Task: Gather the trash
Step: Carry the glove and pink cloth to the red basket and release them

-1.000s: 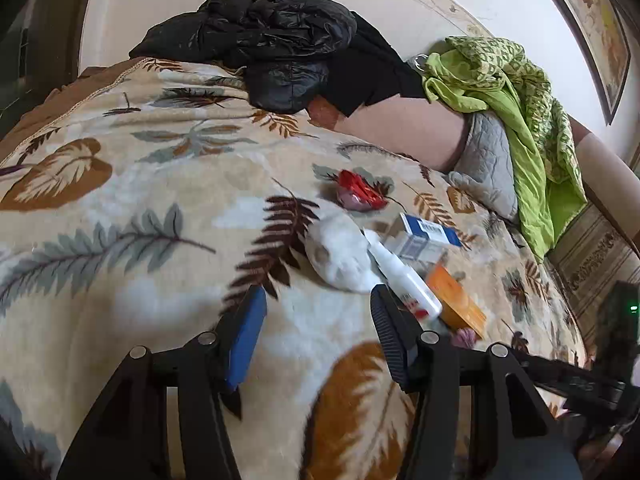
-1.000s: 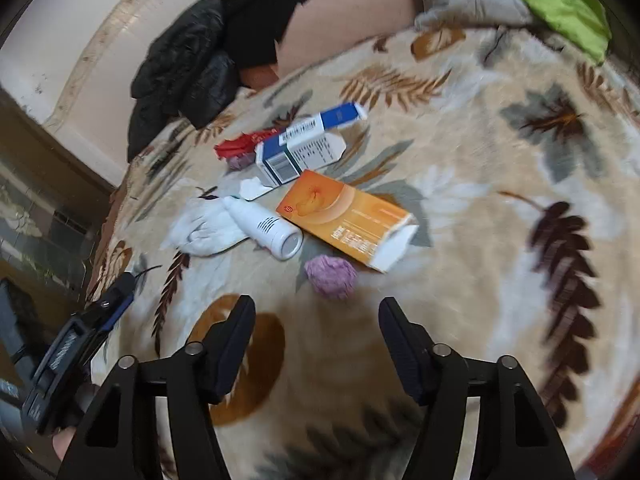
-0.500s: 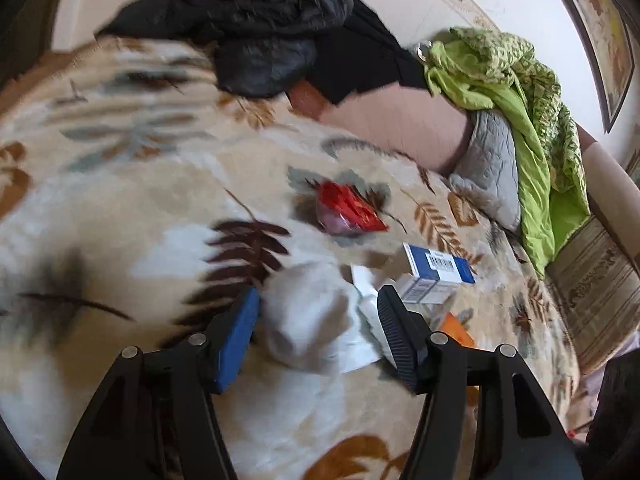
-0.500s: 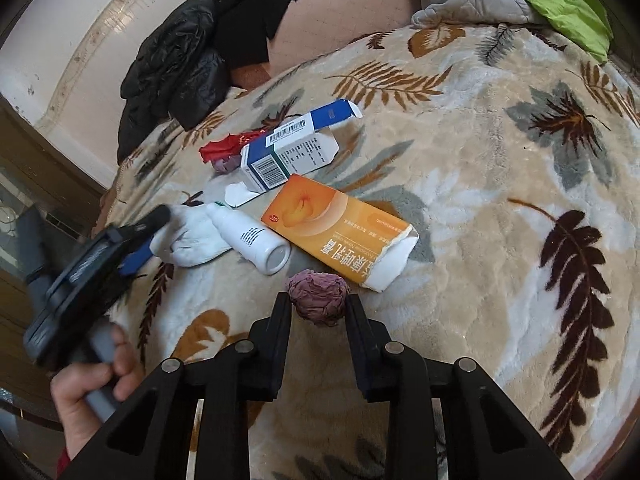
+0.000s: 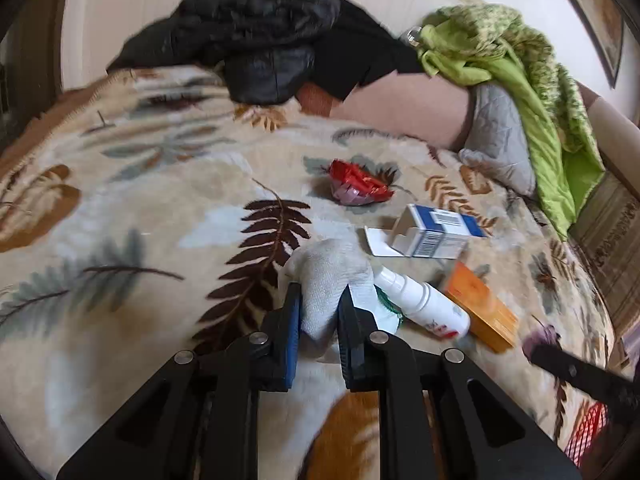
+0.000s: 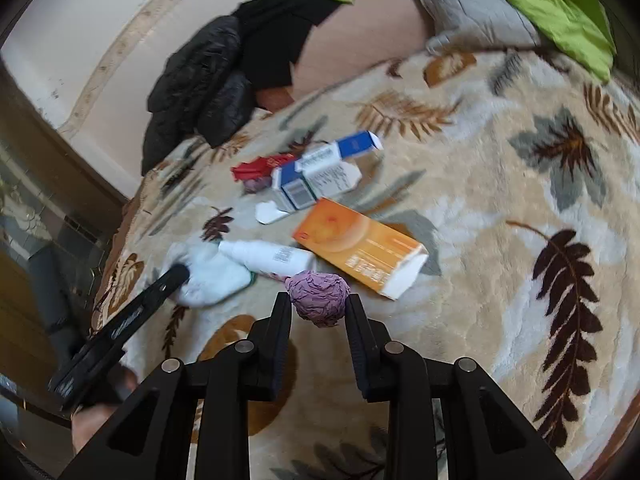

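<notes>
Trash lies on a leaf-patterned blanket. My left gripper is shut on a crumpled white tissue, which also shows in the right wrist view. My right gripper is shut on a crumpled purple paper ball. Beside them lie a white bottle, an orange box, a blue-and-white box and a red wrapper.
A black jacket is piled at the far edge of the bed. A green blanket and a grey pillow lie at the far right. A red mesh item shows at the lower right.
My left gripper closed on the white tissue. My right gripper, closed around the purple ball, now holds it slightly raised off the blanket.
</notes>
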Demonstrator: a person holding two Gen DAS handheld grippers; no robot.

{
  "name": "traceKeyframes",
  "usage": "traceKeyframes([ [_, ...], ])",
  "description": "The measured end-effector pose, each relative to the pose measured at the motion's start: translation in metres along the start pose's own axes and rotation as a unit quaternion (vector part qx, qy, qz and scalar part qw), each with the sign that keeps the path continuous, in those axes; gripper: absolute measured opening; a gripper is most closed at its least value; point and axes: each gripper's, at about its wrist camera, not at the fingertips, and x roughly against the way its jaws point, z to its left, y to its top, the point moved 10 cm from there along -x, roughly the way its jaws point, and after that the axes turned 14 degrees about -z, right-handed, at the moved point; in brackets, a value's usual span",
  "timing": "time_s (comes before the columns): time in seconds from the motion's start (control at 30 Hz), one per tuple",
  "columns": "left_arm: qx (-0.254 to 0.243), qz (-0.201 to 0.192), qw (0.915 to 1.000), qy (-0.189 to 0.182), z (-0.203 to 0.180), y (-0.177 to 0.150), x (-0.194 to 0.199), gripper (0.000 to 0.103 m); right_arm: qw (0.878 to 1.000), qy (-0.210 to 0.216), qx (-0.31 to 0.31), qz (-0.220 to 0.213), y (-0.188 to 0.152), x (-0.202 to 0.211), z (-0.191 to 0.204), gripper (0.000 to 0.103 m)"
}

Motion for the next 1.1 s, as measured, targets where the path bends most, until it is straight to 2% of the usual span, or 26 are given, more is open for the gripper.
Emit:
traceKeyframes([
  [0.2,-0.026,-0.060,0.9978,0.011,-0.002,0.011,0.064,0.016,0.999,0.013,0.036,-0.032,-0.001,0.025,0.020,0.030],
  [0.4,-0.044,-0.100,0.9939,0.019,-0.012,0.002,0.127,0.016,0.996,0.034,0.057,-0.054,-0.010,0.058,0.031,0.030],
  [0.5,-0.050,-0.110,0.9925,0.016,-0.020,-0.007,0.145,0.016,0.995,0.041,0.066,-0.064,-0.019,0.079,0.031,0.030],
  [0.7,-0.067,-0.122,0.9902,0.009,-0.035,-0.014,0.151,0.016,0.992,0.039,0.090,-0.084,-0.024,0.101,0.032,0.030],
  [1.1,-0.077,-0.111,0.9908,-0.005,-0.046,-0.017,0.132,0.016,0.993,0.035,0.082,-0.078,-0.021,0.093,0.024,0.030],
])
